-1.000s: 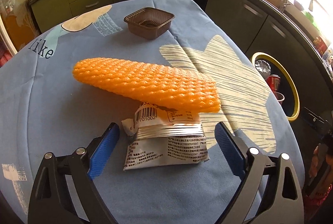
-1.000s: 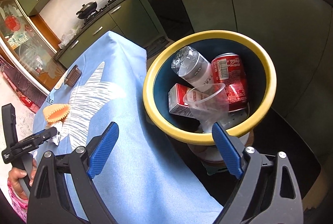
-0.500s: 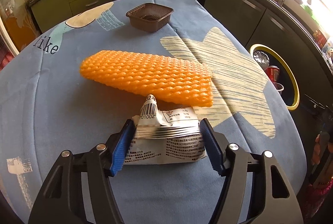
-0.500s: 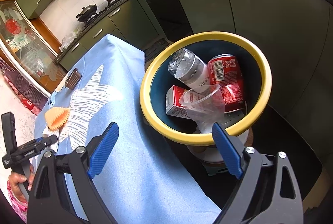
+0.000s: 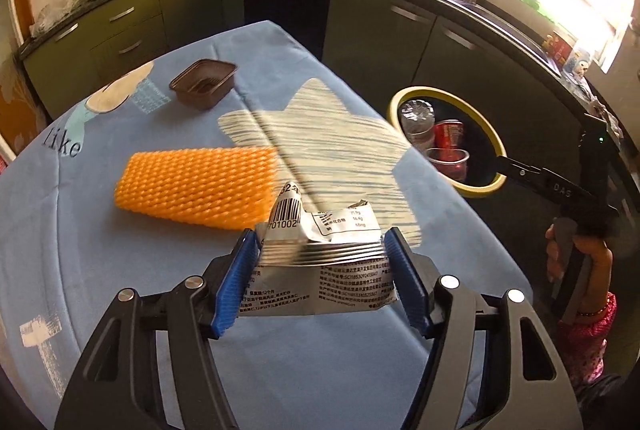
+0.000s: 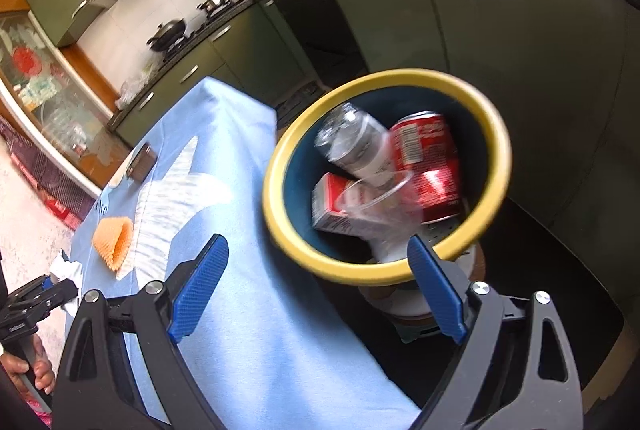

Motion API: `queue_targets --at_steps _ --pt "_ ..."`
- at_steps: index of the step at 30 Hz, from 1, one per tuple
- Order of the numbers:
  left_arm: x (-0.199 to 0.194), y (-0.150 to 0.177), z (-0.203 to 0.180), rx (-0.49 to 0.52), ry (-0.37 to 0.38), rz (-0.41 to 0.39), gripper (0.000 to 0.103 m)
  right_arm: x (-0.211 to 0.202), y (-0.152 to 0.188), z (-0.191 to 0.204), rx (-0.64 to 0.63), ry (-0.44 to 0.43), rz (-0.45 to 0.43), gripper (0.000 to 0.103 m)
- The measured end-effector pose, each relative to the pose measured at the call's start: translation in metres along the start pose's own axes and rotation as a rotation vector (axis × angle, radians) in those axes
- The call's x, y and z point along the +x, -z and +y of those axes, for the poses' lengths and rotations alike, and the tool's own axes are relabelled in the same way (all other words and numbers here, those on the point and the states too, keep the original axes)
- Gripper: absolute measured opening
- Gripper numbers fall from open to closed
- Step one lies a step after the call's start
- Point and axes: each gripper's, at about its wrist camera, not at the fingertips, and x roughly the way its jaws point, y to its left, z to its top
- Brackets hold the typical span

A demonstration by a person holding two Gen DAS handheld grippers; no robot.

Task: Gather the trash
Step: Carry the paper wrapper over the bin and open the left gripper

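Note:
A silver snack wrapper (image 5: 320, 270) with a barcode hangs just above the blue tablecloth (image 5: 72, 238), and my left gripper (image 5: 322, 236) is shut on it, with a blue pad pressed on each side. Beyond it an orange foam net sleeve (image 5: 196, 186) lies flat, and a brown plastic tray (image 5: 204, 88) stands farther back. Past the table's right edge is the yellow-rimmed bin (image 6: 400, 76). My right gripper (image 6: 316, 244) hovers open and empty at the bin's near rim. In the right wrist view the wrapper (image 6: 66, 268) and the net sleeve (image 6: 114, 242) show far left.
The bin holds a red can (image 6: 430, 162), a clear bottle (image 6: 356, 146), a red carton (image 6: 332, 206) and a clear cup (image 6: 376, 202). Dark green kitchen cabinets (image 5: 380, 30) curve around behind the table and bin. A hand in a pink sleeve (image 5: 588, 318) holds the right tool.
My left gripper closed its pads on the silver wrapper and raised it off the cloth, away from the orange sleeve. The right gripper stayed open by the bin.

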Motion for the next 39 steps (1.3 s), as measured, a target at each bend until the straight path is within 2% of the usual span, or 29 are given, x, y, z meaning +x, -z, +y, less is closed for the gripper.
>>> queue_targets --at_steps 6,9,14,19,21,23,27,33,39 --pt "0.029 -0.042 -0.054 0.122 0.099 0.01 0.065 -0.017 -0.001 -0.035 0.056 0.058 -0.03 0.087" --pt "0.054 -0.065 -0.083 0.172 0.16 0.039 0.065 -0.023 0.001 -0.054 0.092 0.082 -0.036 0.087" --pt "0.105 -0.098 -0.137 0.26 0.22 0.08 0.065 -0.03 0.006 -0.08 0.148 0.109 -0.042 0.087" --pt "0.15 -0.116 -0.175 0.305 0.233 0.108 0.068 -0.034 0.008 -0.095 0.176 0.123 -0.043 0.087" --pt "0.167 -0.121 -0.184 0.303 0.234 0.124 0.076 -0.034 0.008 -0.1 0.185 0.127 -0.044 0.087" --pt "0.178 -0.126 -0.186 0.293 0.228 0.127 0.08 -0.035 0.007 -0.103 0.193 0.13 -0.047 0.087" --pt "0.17 -0.128 -0.177 0.256 0.232 0.094 0.086 -0.034 0.006 -0.104 0.196 0.131 -0.046 0.087" --pt "0.11 -0.113 -0.143 0.229 0.207 -0.02 0.091 -0.029 0.005 -0.098 0.187 0.119 -0.038 0.087" --pt "0.05 -0.079 -0.092 0.152 0.195 -0.103 0.093 -0.024 0.004 -0.078 0.145 0.103 -0.022 0.087"
